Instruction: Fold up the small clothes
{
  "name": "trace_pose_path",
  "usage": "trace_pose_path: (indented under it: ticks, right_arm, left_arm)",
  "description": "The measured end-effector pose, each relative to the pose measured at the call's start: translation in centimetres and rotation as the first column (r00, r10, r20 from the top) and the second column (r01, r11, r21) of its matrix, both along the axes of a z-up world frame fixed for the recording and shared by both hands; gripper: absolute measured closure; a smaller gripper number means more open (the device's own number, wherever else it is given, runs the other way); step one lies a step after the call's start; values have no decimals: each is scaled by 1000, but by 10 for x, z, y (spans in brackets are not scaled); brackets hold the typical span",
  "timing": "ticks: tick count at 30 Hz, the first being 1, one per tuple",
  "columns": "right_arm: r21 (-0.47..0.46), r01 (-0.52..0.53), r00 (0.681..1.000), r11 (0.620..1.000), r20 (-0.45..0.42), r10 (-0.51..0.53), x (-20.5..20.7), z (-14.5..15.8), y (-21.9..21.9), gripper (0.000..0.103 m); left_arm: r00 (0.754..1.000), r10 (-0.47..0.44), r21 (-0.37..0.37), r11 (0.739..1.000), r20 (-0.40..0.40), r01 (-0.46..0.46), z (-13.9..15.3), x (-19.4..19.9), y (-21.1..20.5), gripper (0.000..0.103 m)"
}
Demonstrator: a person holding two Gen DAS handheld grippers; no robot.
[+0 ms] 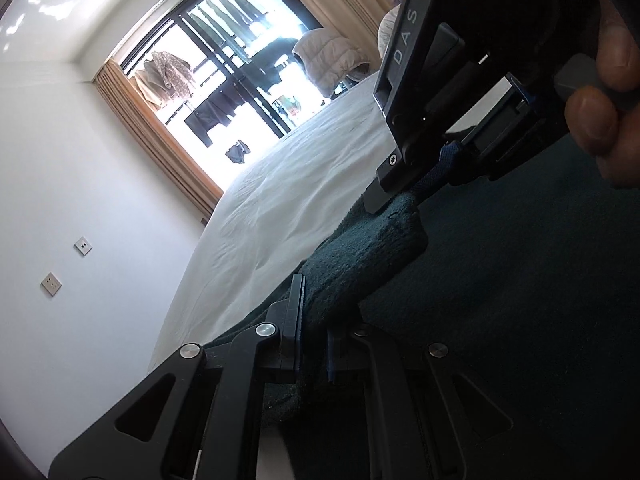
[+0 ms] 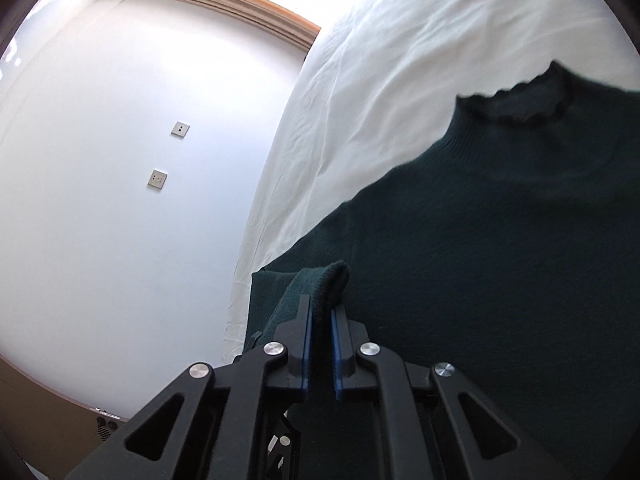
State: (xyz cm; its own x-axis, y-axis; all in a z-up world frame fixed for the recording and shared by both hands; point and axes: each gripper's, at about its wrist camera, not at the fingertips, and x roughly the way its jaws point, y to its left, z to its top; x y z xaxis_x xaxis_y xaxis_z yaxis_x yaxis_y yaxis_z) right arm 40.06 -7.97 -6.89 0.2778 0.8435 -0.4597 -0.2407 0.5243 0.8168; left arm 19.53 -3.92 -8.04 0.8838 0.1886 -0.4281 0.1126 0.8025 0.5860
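Observation:
A dark green knit sweater (image 1: 500, 280) (image 2: 480, 260) lies spread on a white bed sheet (image 1: 300, 184) (image 2: 400, 40), its frilled collar (image 2: 520, 108) at the far end. My left gripper (image 1: 316, 312) is shut on a lifted fold of the sweater's edge. My right gripper (image 2: 320, 312) pinches a rolled fold of the same edge between its blue pads (image 2: 307, 340). In the left wrist view the right gripper (image 1: 384, 196), held by a person's hand (image 1: 600, 120), is a little farther along that edge, and the raised fabric stretches between the two grippers.
A white wall with two sockets (image 1: 51, 284) (image 2: 157, 179) runs along the bed's left side. A window (image 1: 224, 72) with clothes hanging outside and beige curtains (image 1: 160, 144) is beyond the bed. A puffy pale garment (image 1: 328, 56) lies at the bed's far end. A brown box (image 2: 40, 420) is low left.

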Motion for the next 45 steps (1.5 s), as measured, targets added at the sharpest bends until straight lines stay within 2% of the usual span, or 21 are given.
trace_pose_path:
  ticks: [4, 10, 13, 16, 19, 23, 27, 29, 30, 31, 34, 37, 39, 41, 43, 45]
  right_arm:
    - [-15, 68, 998, 998, 12, -67, 6, 1, -57, 95]
    - [-74, 156, 987, 985, -33, -159, 10, -29, -132, 95]
    - [-101, 206, 976, 973, -55, -212, 18, -44, -151, 95]
    - [-121, 231, 968, 965, -74, -241, 22, -56, -164, 95]
    - [-141, 250, 962, 958, -75, -262, 24, -60, -175, 95]
    - [-161, 272, 954, 949, -83, -287, 29, -64, -182, 95]
    - [-208, 254, 953, 945, -113, -281, 30, -73, -176, 91]
    - [-193, 262, 948, 945, -129, -289, 28, -77, -179, 90]
    - [-177, 266, 946, 948, -142, -292, 27, -77, -181, 87]
    - [-164, 266, 946, 950, -146, -291, 25, -76, -182, 80]
    - [-173, 274, 949, 946, -114, -295, 14, -66, -181, 60]
    - [-219, 250, 958, 943, -89, -274, 6, -63, -174, 58]
    - [-258, 250, 958, 933, -75, -278, 6, -65, -173, 66]
    - [-289, 273, 949, 917, -75, -306, 8, -69, -177, 89]
    - [-294, 294, 942, 910, -70, -327, 11, -72, -182, 95]
    - [-315, 318, 936, 894, -46, -349, 10, -71, -185, 97]
  left_arm:
    - [997, -70, -30, 997, -15, 69, 7, 12, -43, 96]
    - [976, -168, -38, 986, -137, 164, -17, 8, -87, 94]
    - [967, -195, -25, 981, -166, 194, -22, -5, -92, 95]
    - [965, -201, -74, 979, -169, 191, -15, -16, -85, 95]
    - [976, -151, -145, 981, -155, 128, -8, -21, -63, 95]
    - [984, -16, -253, 967, -179, -31, -5, 5, -6, 95]
    - [977, 129, -338, 924, -171, -181, 6, 26, 49, 95]
    - [967, 192, -366, 899, -165, -241, 10, 35, 80, 95]
    - [962, 214, -373, 890, -168, -263, 11, 41, 90, 95]
    - [957, 231, -373, 884, -174, -281, 13, 46, 97, 95]
    - [950, 263, -330, 893, -170, -306, 7, 57, 113, 95]
    - [922, 282, -288, 889, -265, -355, -15, 76, 122, 95]
    - [902, 291, -243, 894, -320, -375, -33, 79, 126, 95]
    - [911, 293, -195, 914, -291, -356, -44, 79, 122, 95]
    - [909, 303, -155, 922, -286, -356, -47, 82, 120, 95]
    - [909, 305, -145, 923, -284, -356, -49, 83, 121, 95]
